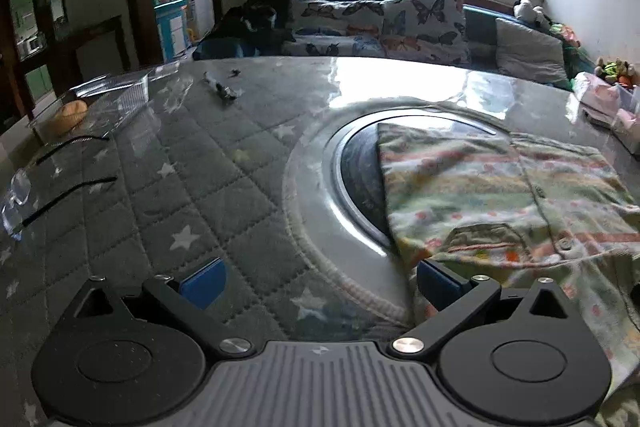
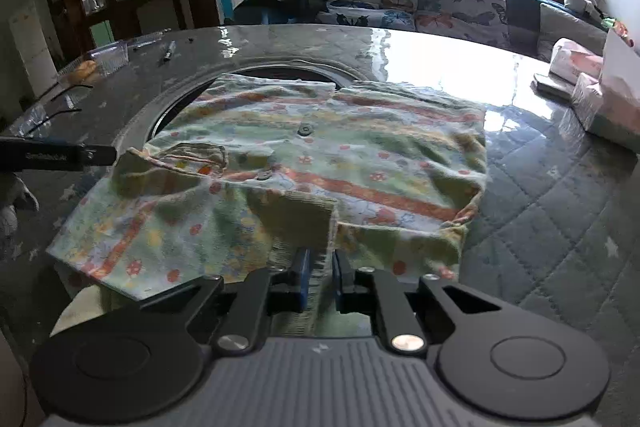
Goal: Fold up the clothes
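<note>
A small striped, flower-print shirt (image 2: 320, 155) lies on the quilted table cover, partly over a round metal-rimmed hole (image 1: 352, 187). It also shows at the right of the left wrist view (image 1: 500, 195). My right gripper (image 2: 320, 273) is shut on the green ribbed cuff (image 2: 300, 223) at the shirt's near edge. My left gripper (image 1: 320, 283) is open and empty just left of the shirt, its right finger (image 1: 438, 283) at the shirt's edge. The left gripper shows in the right wrist view (image 2: 96, 155) next to the collar.
Glasses (image 1: 48, 187), a clear plastic box with bread (image 1: 72, 115) and a pen (image 1: 220, 89) lie at the table's left. Tissue packs and boxes (image 2: 592, 91) stand at the right edge. A sofa with butterfly cushions (image 1: 400, 23) is behind the table.
</note>
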### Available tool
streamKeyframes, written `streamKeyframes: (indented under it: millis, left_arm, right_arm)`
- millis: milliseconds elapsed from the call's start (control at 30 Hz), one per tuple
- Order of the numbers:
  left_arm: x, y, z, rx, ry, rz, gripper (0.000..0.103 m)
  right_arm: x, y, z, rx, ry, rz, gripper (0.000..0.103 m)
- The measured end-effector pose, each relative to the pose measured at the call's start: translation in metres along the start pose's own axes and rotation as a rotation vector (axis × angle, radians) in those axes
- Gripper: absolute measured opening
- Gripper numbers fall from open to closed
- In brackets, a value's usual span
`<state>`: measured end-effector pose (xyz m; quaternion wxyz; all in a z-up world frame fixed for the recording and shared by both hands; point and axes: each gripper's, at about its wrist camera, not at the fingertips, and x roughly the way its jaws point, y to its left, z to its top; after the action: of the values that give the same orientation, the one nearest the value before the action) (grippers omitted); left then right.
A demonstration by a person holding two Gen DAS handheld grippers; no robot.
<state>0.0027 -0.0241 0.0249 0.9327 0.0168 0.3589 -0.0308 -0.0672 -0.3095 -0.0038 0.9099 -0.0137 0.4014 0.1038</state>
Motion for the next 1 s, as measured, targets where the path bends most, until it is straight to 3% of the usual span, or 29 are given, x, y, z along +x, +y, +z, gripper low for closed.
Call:
streamKeyframes:
  millis: [133,433,600,733,1000]
  left_arm:
    - [0.000,-0.009,0.000,0.030,-0.008,-0.034,0.103]
    - [0.020,-0.019,-0.002,0.063,0.031,-0.005,0.103]
    - [0.005,-0.018,-0.005,0.077,0.009,0.001,0.103]
    - [-0.020,-0.024,-0.012,0.129,-0.017,-0.047,0.103]
    - [-0.038,-0.029,-0.036,0.182,-0.012,-0.043,0.103]
  right_arm:
    - [-0.007,0.000,0.005,-0.009,-0.040,-0.015,0.013]
    - [0.008,0.009,0.005,-0.052,-0.024,0.040,0.018]
    - [-0.006,0.012,0.002,-0.091,-0.023,0.053,0.021]
    - [-0.020,0.016,-0.008,-0.143,-0.014,0.064,0.023]
    - [-0.031,0.010,-0.031,-0.134,0.005,0.052,0.024]
